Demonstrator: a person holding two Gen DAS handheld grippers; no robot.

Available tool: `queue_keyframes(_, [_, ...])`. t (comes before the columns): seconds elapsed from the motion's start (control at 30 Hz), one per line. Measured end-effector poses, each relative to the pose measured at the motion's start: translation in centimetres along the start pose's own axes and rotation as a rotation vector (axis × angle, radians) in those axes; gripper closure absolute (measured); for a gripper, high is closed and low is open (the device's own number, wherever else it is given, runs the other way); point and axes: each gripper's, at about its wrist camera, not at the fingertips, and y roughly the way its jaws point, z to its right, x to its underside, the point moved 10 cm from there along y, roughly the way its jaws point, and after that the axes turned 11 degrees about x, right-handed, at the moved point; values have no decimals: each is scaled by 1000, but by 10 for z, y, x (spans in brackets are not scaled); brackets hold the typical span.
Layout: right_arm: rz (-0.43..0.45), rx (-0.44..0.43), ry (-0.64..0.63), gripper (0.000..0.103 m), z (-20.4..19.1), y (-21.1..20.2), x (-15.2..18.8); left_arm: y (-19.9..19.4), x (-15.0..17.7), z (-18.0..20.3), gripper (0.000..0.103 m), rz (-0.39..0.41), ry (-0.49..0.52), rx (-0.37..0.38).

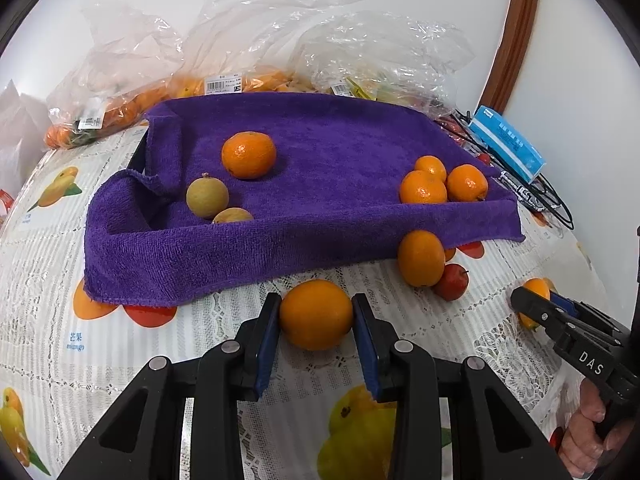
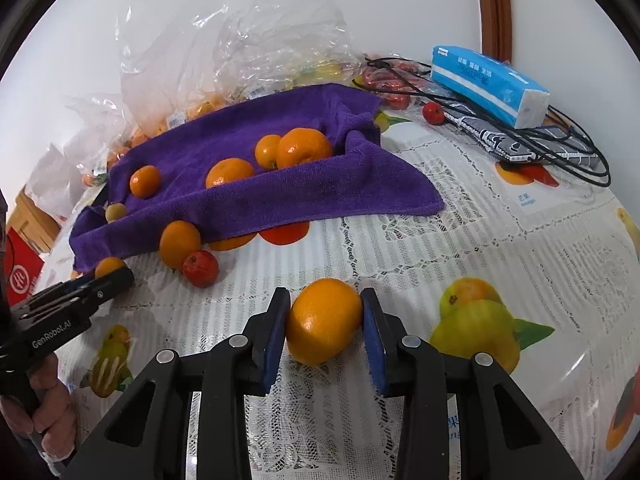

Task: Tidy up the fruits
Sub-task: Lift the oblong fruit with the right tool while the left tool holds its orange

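Both grippers hold fruit. The left gripper has its jaws clamped on an orange, one blue pad on each flank, low over the worktop just in front of the near wall of the purple towel. The right gripper has its jaws clamped on a second orange, further right and well short of the towel.

The towel lines a shallow tray and already carries the sorting: three oranges clustered at the right corner, one mandarin mid-left, and two pale green-yellow fruits by the near left wall. A loose orange and a small red fruit lie on the worktop against the towel's right front edge.

To do this well, I judge each held orange should lift clear of the soft front wall before crossing it, since the cloth would drag and fold inward. Aim for the orange cluster, lower until the fruit rests on the cloth, then release; dropped from height, a round fruit would likely roll and scatter the group. Move one arm at a time so the grippers do not meet over the tray.
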Motion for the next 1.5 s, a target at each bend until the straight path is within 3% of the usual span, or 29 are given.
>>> queue_keyframes(0.23, [-1,47,-61,68,-6,2,1,0,0,0,69,4,-8,21])
queue_keyframes(0.57, [1,49,-62,69,-7,1,2,-2,0,0,69,16,-20,20])
queue_keyframes(1.5, [3,-38,-23,69,-6,0,1,-8,-5,7,70,60,-14,48])
